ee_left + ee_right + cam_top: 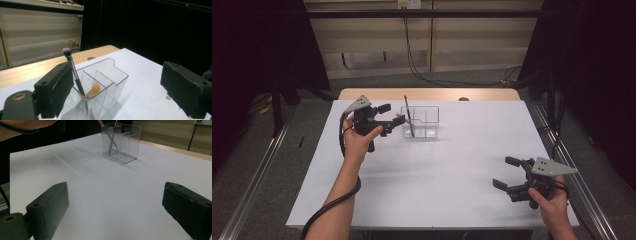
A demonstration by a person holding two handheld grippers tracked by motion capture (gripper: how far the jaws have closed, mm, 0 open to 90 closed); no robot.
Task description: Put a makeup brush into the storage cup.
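Note:
A clear plastic organiser (pixel 427 120) with several compartments stands on the white table top (pixel 437 170), far left of centre. A black-handled makeup brush (pixel 408 116) leans upright in its left compartment, pale bristles up (pixel 67 51). An orange-tipped brush (pixel 95 88) lies lower in the same compartment. My left gripper (pixel 392 114) hovers just left of the organiser, open, its jaws wide apart around the organiser's end (pixel 100 82); the pads press on nothing. My right gripper (pixel 507 172) is held low near the table's front right, open and empty (pixel 117 212), facing the distant organiser (pixel 122 142).
A strip of bare wooden table (pixel 427 94) shows beyond the white top, with a small dark object (pixel 464 99) at its edge. Dark curtains hang on both sides. Cables (pixel 417 70) run over the floor behind. White surface stretches between the two grippers.

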